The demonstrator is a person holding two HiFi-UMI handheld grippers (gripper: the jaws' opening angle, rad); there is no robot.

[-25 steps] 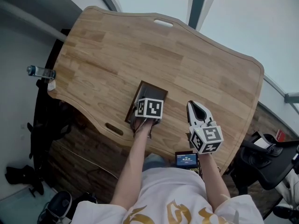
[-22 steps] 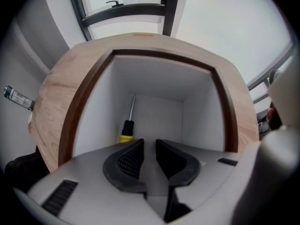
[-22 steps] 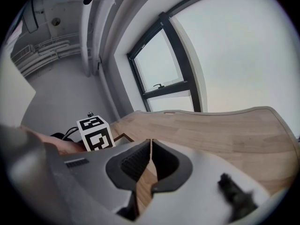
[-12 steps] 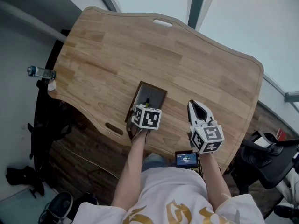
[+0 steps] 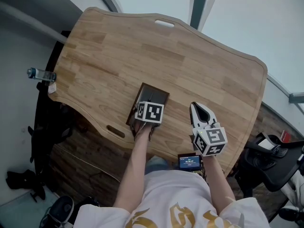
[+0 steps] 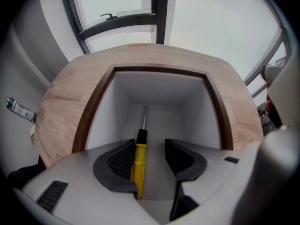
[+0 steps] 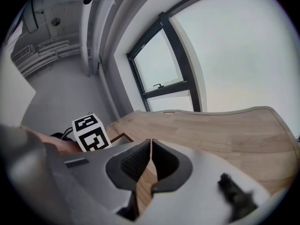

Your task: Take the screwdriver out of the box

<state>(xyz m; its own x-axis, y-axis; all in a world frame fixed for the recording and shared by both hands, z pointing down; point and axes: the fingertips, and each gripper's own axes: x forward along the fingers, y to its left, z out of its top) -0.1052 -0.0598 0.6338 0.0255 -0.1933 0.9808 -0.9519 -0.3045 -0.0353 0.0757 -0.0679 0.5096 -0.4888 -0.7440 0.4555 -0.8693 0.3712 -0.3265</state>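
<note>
Far out to the left of the left claw [image 6: 150, 149], a plastic bottle [image 5: 40, 73] lies past the edge of the wooden table [image 5: 142, 46]. The left claw points steeply down into the open box [image 6: 93, 108], a dark-rimmed case with pale inner walls. Those walls close in on both sides of the jaws, with the far wall ahead of them. The jaws have just been opening and stand wide. The screwdriver [image 6: 139, 161] lies between them inside the box, its handle against the left pad and clear of the right one.

To the right, well apart from the box, the right claw [image 7: 150, 153] hangs over bare table with its jaws pressed together on nothing. The left claw's marker cube [image 7: 92, 132] shows just to its left. A small screen [image 5: 190, 163] sits behind it, at the person's waist.

The screwdriver has a yellow handle, a black collar and a thin metal shaft. It lies along the box's pale floor with its tip pointing away from the claw, towards the far wall.
</note>
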